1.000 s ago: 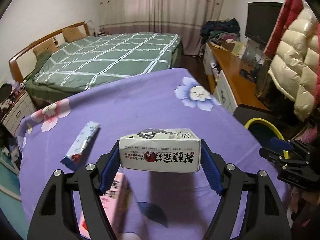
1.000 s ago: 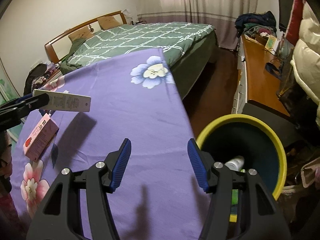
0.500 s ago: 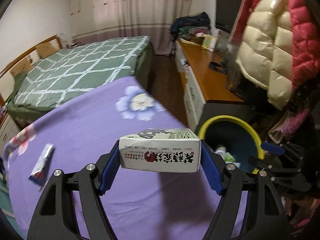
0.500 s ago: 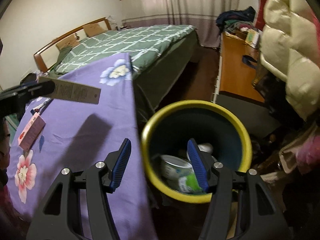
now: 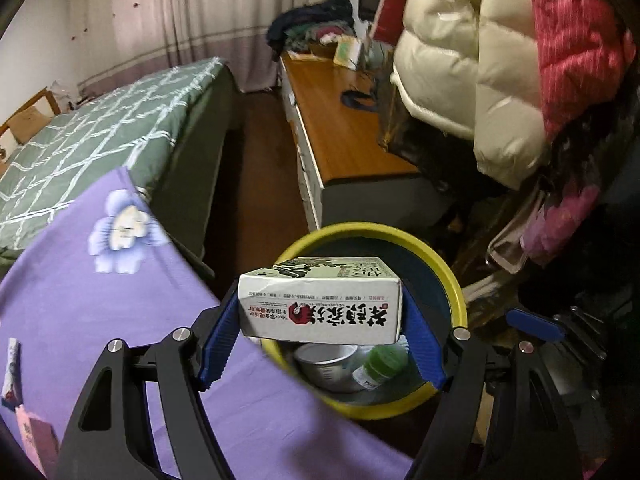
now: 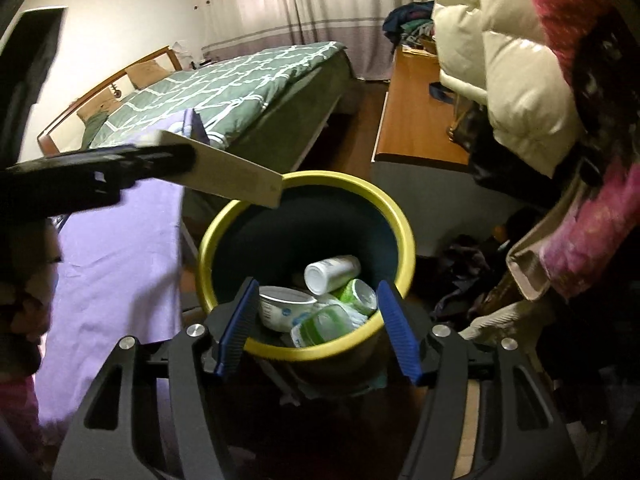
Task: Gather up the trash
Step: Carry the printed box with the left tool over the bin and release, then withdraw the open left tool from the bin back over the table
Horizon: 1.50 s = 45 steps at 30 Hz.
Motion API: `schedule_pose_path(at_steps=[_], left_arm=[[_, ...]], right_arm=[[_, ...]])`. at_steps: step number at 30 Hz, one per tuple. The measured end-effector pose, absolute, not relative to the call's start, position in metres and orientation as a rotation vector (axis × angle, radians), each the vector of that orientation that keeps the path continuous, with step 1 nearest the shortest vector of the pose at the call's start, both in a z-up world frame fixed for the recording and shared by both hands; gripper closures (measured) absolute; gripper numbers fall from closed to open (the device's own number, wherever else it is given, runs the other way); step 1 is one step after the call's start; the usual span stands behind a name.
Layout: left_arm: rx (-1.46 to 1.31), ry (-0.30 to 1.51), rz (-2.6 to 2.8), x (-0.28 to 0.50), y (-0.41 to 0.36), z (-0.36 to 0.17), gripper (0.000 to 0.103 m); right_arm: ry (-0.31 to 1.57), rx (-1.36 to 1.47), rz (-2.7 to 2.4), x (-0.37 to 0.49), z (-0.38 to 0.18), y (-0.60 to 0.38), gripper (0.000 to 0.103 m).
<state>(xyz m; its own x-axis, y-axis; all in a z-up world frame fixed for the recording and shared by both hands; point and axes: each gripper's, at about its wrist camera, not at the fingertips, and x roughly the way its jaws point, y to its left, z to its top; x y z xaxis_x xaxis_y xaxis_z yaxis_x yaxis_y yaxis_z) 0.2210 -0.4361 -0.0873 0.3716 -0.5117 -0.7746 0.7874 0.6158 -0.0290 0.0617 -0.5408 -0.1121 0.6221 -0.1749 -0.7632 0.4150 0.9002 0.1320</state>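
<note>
In the left wrist view, a small wrapped packet and a pink carton lie at 9 and 8 o'clock on the purple flowered cloth of the surface. The left tongs pinch a white rectangular cardboard box with red and black print between their blue pads, over the near rim of the round yellow-rimmed dark bin. A metal bowl and a green-capped bottle lie inside. A wooden desk stands at 12 o'clock, puffy white and pink jackets at 2.

In the right wrist view, the box juts in from 10 o'clock over the bin's rim. The right tongs, spread and empty, have just been opening above white and green containers.
</note>
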Motion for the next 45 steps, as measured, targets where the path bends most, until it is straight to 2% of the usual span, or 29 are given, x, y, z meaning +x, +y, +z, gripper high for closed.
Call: schedule_pose_path(at_steps=[3,5,11,17,29,45], left_arm=[[0.402,0.865,-0.84,0.221,-0.452,-0.103,0.026],[0.395,0.876,-0.817,0.221,-0.453,-0.107,0.018],[0.332,0.818,-0.78,0.218,-0.409,-0.081,0.015],[0.243,0.742,-0.664,0.224,-0.339,-0.052,0.01],[0.105,0.69,-0.391,0.25,-0.177,-0.038,0.008],[-0.072,0.655,0.049,0.267,0.055,-0.054,0.006]], right_arm=[[0.838,0.316,-0.349,0.058,-0.114,-0.543,0.043],[0.839,0.316,-0.348,0.058,-0.114,-0.545,0.043],[0.842,0.306,-0.333,0.064,-0.114,-0.54,0.043],[0.855,0.281,-0.291,0.08,-0.114,-0.522,0.043],[0.88,0.186,-0.181,0.136,-0.106,-0.455,0.043],[0.904,0.005,0.132,0.252,-0.087,-0.294,0.043]])
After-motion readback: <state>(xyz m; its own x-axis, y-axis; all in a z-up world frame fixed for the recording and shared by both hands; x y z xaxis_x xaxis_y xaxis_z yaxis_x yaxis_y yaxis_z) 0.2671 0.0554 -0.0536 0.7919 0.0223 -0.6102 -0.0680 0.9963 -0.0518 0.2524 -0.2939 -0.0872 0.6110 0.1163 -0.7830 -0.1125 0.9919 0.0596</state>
